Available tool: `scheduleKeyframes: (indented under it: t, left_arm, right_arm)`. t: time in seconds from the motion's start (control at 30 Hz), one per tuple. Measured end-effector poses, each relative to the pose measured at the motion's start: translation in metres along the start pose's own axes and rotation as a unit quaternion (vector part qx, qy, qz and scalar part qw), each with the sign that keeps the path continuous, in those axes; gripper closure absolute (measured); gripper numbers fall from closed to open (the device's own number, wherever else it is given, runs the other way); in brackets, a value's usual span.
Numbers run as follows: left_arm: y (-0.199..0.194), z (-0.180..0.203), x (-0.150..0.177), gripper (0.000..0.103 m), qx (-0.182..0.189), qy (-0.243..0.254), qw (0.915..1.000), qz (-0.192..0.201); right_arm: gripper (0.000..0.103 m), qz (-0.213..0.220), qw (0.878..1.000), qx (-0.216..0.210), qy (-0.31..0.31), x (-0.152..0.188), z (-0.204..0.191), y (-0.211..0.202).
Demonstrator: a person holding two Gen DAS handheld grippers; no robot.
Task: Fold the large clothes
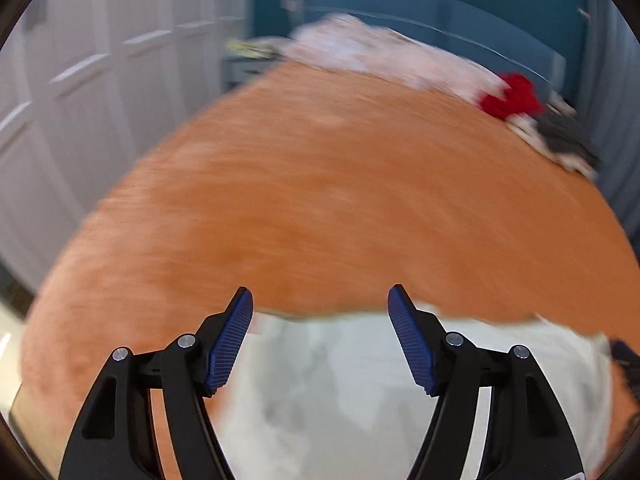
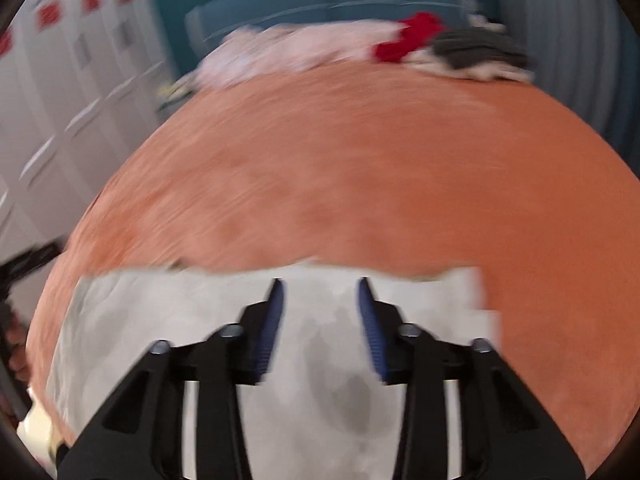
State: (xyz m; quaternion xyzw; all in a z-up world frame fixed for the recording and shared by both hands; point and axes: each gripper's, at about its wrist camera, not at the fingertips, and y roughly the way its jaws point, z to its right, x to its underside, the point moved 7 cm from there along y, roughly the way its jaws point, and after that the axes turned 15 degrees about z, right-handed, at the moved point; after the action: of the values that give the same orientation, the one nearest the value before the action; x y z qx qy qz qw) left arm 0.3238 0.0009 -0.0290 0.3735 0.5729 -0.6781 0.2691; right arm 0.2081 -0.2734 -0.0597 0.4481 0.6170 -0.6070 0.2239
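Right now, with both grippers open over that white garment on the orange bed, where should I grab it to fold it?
Probably the far edge of the white garment, one corner each. It lies flat on the orange bedspread, so come from above and pinch the hem: left gripper near its left end, right gripper toward the right corner.

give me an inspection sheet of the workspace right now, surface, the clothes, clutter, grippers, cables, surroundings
Surface: orange bedspread, blurred by motion.
Job's things: white garment lying at the near edge, under both grippers.
Clutter: pale pink clothes, red garment and grey garment piled at the far edge.
Grippers: left gripper open wide, empty; right gripper open, empty.
Cables: nothing seen.
Surroundings: white cabinet doors on the left, blue headboard behind.
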Motion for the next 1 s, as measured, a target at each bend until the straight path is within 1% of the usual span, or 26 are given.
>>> scheduleKeyframes:
  t: [0.03, 0.07, 0.1, 0.13, 0.2, 0.27, 0.3, 0.37, 0.43, 0.57, 0.63, 0.77, 1.0]
  left_arm:
    - [0.01, 0.028, 0.013, 0.042, 0.026, 0.01, 0.9994, -0.019]
    - [0.017, 0.046, 0.022, 0.047, 0.044, 0.018, 0.9983, -0.034]
    - [0.025, 0.059, 0.033, 0.059, 0.054, 0.025, 0.9971, -0.048]
    - [0.035, 0.072, 0.046, 0.068, 0.06, 0.029, 0.9955, -0.067]
    - [0.055, 0.089, 0.07, 0.076, 0.067, 0.027, 0.9923, -0.1]
    - [0.068, 0.092, 0.087, 0.077, 0.057, 0.034, 0.9925, -0.103]
    - [0.072, 0.093, 0.092, 0.077, 0.055, 0.037, 0.9929, -0.099]
    - [0.076, 0.093, 0.098, 0.077, 0.058, 0.035, 0.9939, -0.088]
    - [0.08, 0.091, 0.1, 0.077, 0.057, 0.037, 0.9946, -0.078]
    - [0.084, 0.101, 0.107, 0.077, 0.038, 0.063, 0.9959, -0.052]
    - [0.086, 0.102, 0.108, 0.077, 0.035, 0.066, 0.9963, -0.043]
    - [0.088, 0.1, 0.109, 0.077, 0.039, 0.058, 0.997, -0.034]
    - [0.09, 0.103, 0.112, 0.077, 0.029, 0.07, 0.9969, -0.02]
  right_arm:
    - [0.085, -0.011, 1.0, -0.014, -0.02, 0.005, -0.02, 0.01]
    - [0.09, -0.018, 0.999, -0.019, -0.033, 0.009, -0.03, 0.015]
    - [0.093, -0.028, 0.998, -0.025, -0.048, 0.016, -0.043, 0.024]
    - [0.093, -0.035, 0.997, -0.028, -0.056, 0.021, -0.051, 0.032]
    - [0.095, -0.052, 0.996, -0.027, -0.065, 0.033, -0.059, 0.049]
    - [0.095, -0.067, 0.995, -0.02, -0.069, 0.045, -0.058, 0.063]
    - [0.095, -0.078, 0.995, -0.017, -0.063, 0.053, -0.053, 0.07]
    - [0.098, -0.085, 0.995, -0.016, -0.042, 0.061, -0.042, 0.08]
    - [0.098, -0.083, 0.996, -0.016, -0.03, 0.069, -0.036, 0.085]
    - [0.099, -0.073, 0.996, -0.004, -0.052, 0.077, -0.041, 0.091]
    - [0.099, -0.069, 0.996, 0.0, -0.057, 0.079, -0.041, 0.092]
    - [0.099, -0.061, 0.996, -0.001, -0.058, 0.08, -0.042, 0.097]
    - [0.099, -0.055, 0.997, -0.001, -0.055, 0.081, -0.042, 0.1]
